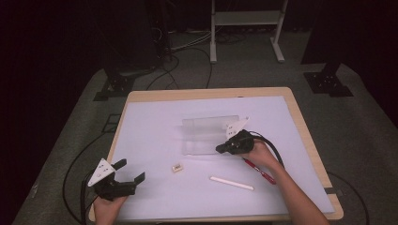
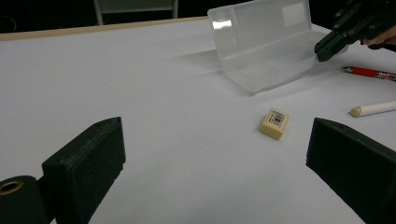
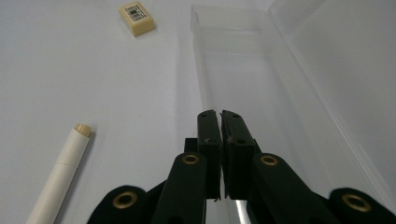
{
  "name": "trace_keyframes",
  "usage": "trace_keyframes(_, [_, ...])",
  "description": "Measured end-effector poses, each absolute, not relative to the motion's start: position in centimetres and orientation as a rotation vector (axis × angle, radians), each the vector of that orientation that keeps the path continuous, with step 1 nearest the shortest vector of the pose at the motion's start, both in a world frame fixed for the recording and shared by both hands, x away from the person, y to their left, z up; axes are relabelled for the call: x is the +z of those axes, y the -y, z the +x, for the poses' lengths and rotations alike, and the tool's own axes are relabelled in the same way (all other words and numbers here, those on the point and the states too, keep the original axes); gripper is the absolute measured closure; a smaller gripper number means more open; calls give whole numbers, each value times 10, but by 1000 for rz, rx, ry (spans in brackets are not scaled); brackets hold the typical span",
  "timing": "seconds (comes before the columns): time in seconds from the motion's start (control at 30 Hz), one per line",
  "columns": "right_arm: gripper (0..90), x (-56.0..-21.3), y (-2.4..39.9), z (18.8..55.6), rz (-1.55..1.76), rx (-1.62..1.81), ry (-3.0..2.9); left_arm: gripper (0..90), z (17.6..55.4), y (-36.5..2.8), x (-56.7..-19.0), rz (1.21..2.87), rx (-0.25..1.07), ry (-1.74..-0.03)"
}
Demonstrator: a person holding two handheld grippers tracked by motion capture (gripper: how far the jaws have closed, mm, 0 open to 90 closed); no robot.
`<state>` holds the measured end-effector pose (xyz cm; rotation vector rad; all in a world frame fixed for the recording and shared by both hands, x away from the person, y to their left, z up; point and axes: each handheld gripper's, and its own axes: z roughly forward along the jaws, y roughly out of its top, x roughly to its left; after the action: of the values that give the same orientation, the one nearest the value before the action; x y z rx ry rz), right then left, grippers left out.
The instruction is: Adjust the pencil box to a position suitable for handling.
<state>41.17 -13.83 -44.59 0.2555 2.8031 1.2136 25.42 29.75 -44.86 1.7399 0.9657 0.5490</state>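
Two jaws of the right claw (image 3: 220, 114) pressed together over the clear case's (image 3: 261, 93) tray.

We are seeing bare white mat across the left and upper left of the high view, giving open passage. At centre the open clear case (image 1: 210, 135) is blocking; the eraser (image 1: 177, 167), white stick (image 1: 231, 183) and red pen (image 1: 259, 170) are cluttering the lower right.

Dark lab: camera stands (image 1: 328, 79), floor cables (image 1: 187, 51)
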Motion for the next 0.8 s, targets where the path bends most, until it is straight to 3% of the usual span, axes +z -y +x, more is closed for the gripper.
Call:
trace_keyframes(0.47, [847,-460,138,417,318,1182,-2876,40,254,-298,-448,1743,548,-961])
trace_keyframes(0.6, [690,-460,138,416,348,1182,-2886,40,254,-297,-448,1743,545,-960])
trace_keyframes(0.8, [606,-448,147,412,386,1253,-2840,40,254,-296,-448,1754,544,-954])
